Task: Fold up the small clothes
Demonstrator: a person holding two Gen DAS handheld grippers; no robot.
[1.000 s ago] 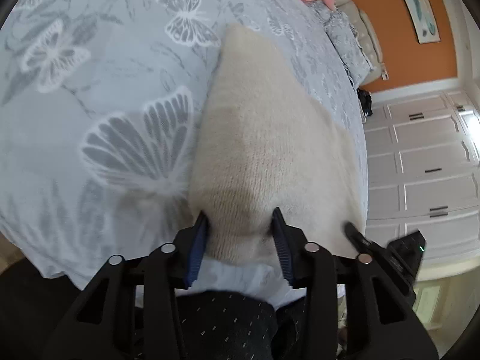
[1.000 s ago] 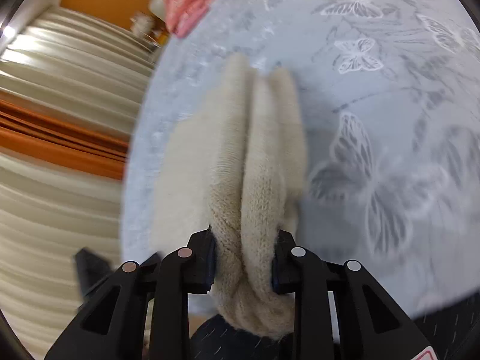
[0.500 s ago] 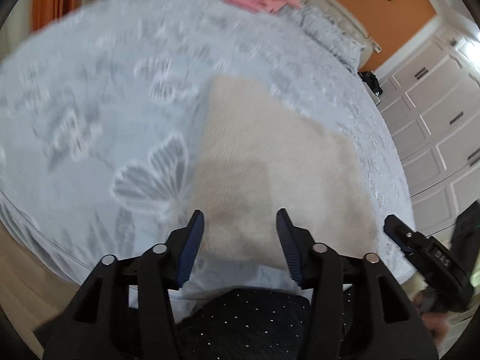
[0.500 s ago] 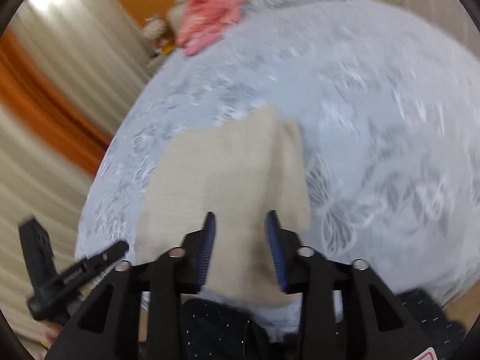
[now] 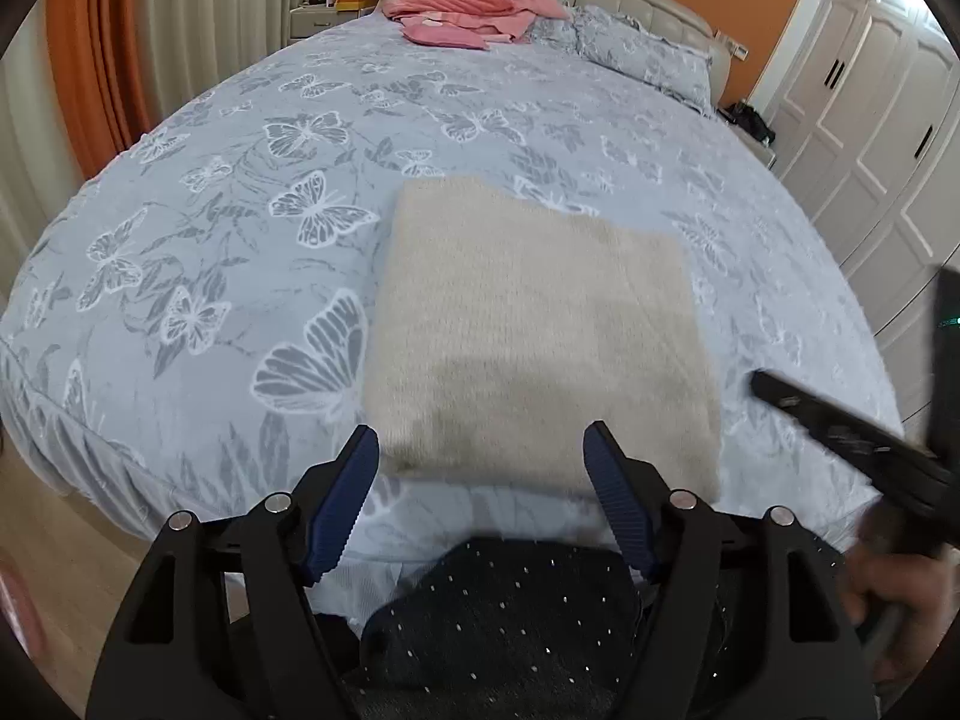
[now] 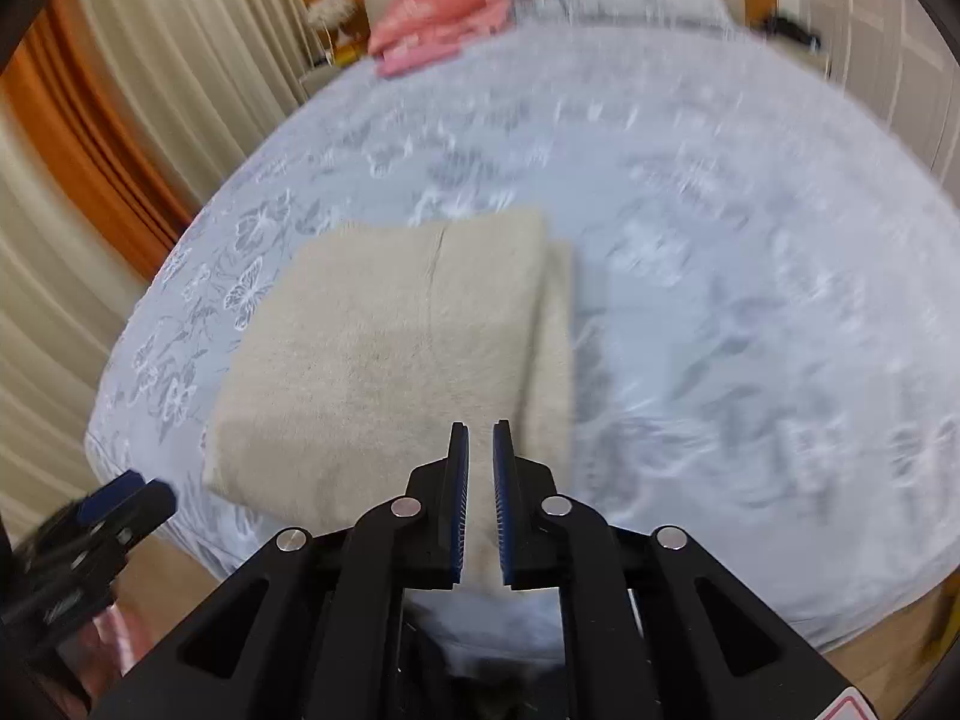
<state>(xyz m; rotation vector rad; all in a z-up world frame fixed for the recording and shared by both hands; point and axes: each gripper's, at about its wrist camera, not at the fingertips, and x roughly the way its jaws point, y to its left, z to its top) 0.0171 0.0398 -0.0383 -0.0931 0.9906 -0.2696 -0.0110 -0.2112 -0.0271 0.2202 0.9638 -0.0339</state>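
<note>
A folded cream knit garment (image 5: 540,330) lies flat near the front edge of the bed (image 5: 240,210); the right wrist view shows it (image 6: 390,348) with a second folded layer along its right side. My left gripper (image 5: 480,435) hovers above its near edge, jaws wide and opening, nothing between them. My right gripper (image 6: 480,425) hangs over the garment's near right corner, jaws closing to a narrow gap with nothing between them. Each view catches the other gripper's fingers (image 5: 840,432) (image 6: 108,510) at its side.
The bed has a blue-grey butterfly cover (image 6: 720,240). Pink clothes (image 5: 474,6) are heaped by the headboard, beside a pillow (image 5: 642,48). White wardrobe doors (image 5: 870,120) stand right, curtains (image 5: 90,60) left. A person's dark dotted clothing (image 5: 498,612) is below the grippers.
Both grippers have let go of the cream garment, risen and pulled back from it. The garment now lies flat and folded. The left jaws have spread wider; the right jaws have narrowed.
</note>
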